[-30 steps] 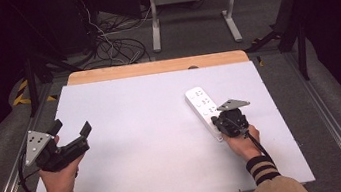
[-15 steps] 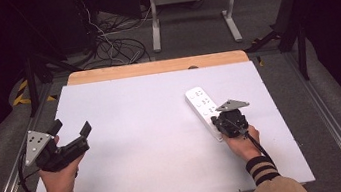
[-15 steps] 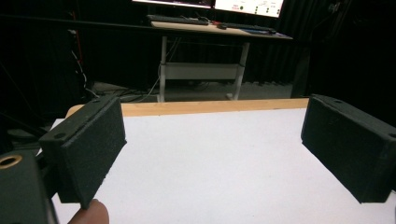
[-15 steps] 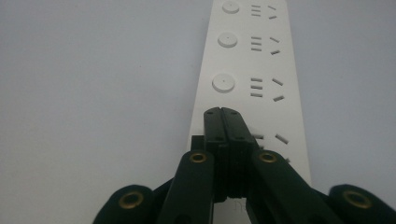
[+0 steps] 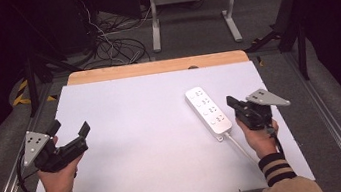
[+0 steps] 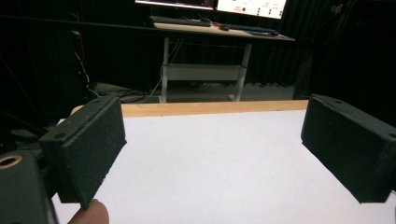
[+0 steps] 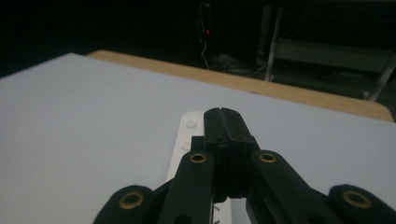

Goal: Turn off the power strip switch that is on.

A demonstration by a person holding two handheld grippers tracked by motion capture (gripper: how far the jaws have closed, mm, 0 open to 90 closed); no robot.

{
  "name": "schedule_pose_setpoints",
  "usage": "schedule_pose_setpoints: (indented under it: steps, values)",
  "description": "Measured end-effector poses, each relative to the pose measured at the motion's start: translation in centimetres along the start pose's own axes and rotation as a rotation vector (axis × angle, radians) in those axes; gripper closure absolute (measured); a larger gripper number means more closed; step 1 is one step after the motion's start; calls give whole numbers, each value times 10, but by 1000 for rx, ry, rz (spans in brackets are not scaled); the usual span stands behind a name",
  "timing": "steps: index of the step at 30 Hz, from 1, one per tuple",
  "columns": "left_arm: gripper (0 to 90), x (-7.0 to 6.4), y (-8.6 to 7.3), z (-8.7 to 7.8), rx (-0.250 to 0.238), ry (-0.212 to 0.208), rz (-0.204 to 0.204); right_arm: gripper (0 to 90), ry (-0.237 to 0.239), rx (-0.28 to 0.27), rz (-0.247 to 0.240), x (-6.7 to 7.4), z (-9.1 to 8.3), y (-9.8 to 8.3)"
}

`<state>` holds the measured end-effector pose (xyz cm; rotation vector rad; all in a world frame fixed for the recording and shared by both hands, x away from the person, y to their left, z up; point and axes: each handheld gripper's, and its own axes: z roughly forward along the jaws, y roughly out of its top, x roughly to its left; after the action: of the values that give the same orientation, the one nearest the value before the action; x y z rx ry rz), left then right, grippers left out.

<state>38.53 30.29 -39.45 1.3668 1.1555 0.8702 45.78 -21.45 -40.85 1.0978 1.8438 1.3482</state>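
At the lower left of the high view, your left gripper (image 5: pixel 70 135) rests low over the tabletop (image 5: pixel 138 131) with its fingers (image 6: pixel 88 149) wide apart and nothing between them; in the left gripper view only bare white surface lies between the two black pads. That hand has taken no part in the work so far as these pictures show.

At the lower right of the high view, your right gripper (image 5: pixel 235 104) sits just beside the near end of the power strip (image 5: pixel 208 111), on its right-hand side. Its fingers (image 7: pixel 224 126) are pressed flat together with nothing caught between them, as the right gripper view shows plainly: the closed tip points along the strip, whose white end with two round marks shows just beyond it. I cannot tell whether the tip touches the casing or hangs slightly above it.

The power strip lies flat, right of centre in the high view, running diagonally from upper left to lower right, and its white cable (image 5: pixel 238 144) trails from the near end toward your right wrist. No plug sits in any socket that I can see, and nothing else lies on the tabletop.

My judgement: the work is at an early stage. With shut fingers, you look set to press or nudge the strip rather than lift it, and any grasp, or any use of the left gripper, is not yet done.
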Motion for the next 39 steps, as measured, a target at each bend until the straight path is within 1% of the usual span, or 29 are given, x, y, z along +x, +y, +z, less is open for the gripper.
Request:
schedule_pose_setpoints:
  steps: [1,3,4,5,6,7,8,9,10,11,13,16,23,26,27,28,29,30,31,32,33,34,39]
  values:
    - [69,0,0,0,2,0,-1,900,0,0,0,0,0,0]
    - [69,0,0,0,2,3,-3,899,-1,-57,16,-5,-17,1]
    - [69,0,0,0,3,4,-2,900,-9,-116,38,-12,-34,1]
    - [69,0,0,0,1,6,-4,900,-9,-116,38,-12,-34,1]
    - [69,0,0,0,0,7,-3,900,-17,-148,56,-15,-41,1]
    - [69,0,0,-1,0,9,-1,900,-38,-196,63,-19,-55,1]
    - [69,0,0,-1,0,10,-1,900,-38,-196,63,-19,-55,1]
    - [69,0,0,-1,0,11,0,900,-49,-212,56,-21,-60,-1]
    - [69,0,0,-1,-1,12,0,900,-52,-220,65,-22,-64,-3]
    - [69,0,0,-1,-2,11,-1,900,-61,-230,64,-21,-71,-9]
    - [69,0,0,-1,-3,11,-1,900,-66,-234,57,-21,-74,-10]
    - [69,-1,0,0,0,11,2,900,-82,-270,55,-20,-76,-8]
    - [70,0,0,0,-1,9,2,900,-103,-256,50,-23,-72,-10]
    - [70,0,0,0,-3,7,1,897,-95,-252,48,-24,-70,-11]
    - [70,0,0,0,-2,7,1,820,-83,-254,40,-24,-70,-12]
    - [70,0,0,0,-1,6,1,621,-64,-250,35,-24,-68,-13]
    - [70,-1,0,0,-1,6,1,353,-121,-247,16,-22,-64,-15]
    - [70,-1,0,0,-3,3,1,353,-121,-247,16,-22,-64,-15]
    - [69,-1,0,0,-3,1,1,205,-149,-263,15,-22,-62,-16]
    - [69,-1,0,0,-3,-1,2,154,-173,-268,18,-22,-61,-15]
    - [69,-1,0,0,-3,0,4,146,-178,-268,32,-23,-61,-15]
    - [68,-1,0,0,-3,0,3,108,-173,-268,30,-24,-61,-15]
    - [68,0,0,0,-5,0,0,89,-178,-264,17,-25,-60,-16]
